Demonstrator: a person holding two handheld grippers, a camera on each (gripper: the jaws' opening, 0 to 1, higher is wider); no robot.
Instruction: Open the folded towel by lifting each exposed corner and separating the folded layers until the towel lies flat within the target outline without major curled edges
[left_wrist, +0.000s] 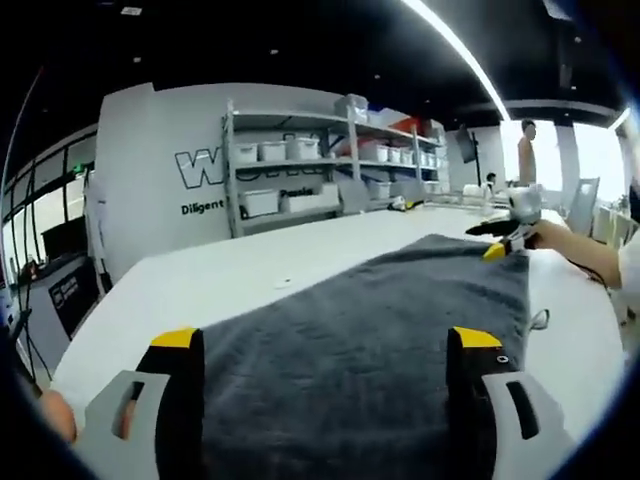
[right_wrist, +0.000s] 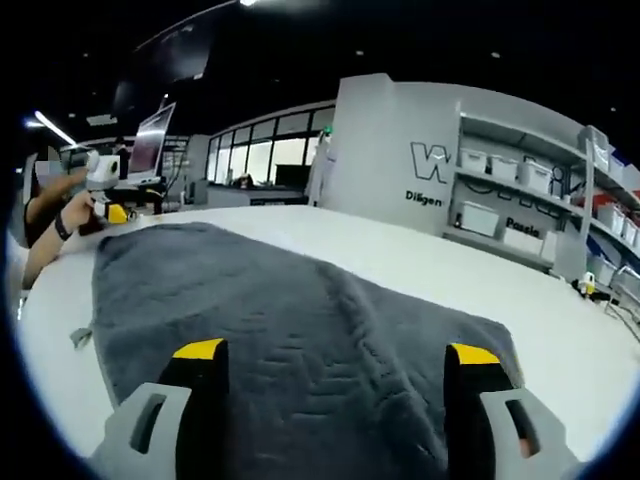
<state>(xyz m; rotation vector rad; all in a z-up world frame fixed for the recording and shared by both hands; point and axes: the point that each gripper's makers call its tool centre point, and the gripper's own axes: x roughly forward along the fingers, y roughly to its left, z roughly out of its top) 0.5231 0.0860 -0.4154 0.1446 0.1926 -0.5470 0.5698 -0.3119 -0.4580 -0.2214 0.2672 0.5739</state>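
On the white table (left_wrist: 250, 270) the dark grey towel (left_wrist: 380, 340) lies spread out, long axis stretching between both grippers; left gripper (left_wrist: 325, 345) and right gripper (right_wrist: 335, 355) jaws wide apart over its ends.

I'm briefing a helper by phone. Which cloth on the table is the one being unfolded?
Find the big white table in front of the shelves. The towel lies spread on it: dark grey, with a woven zigzag pattern, far darker than the pale tabletop.
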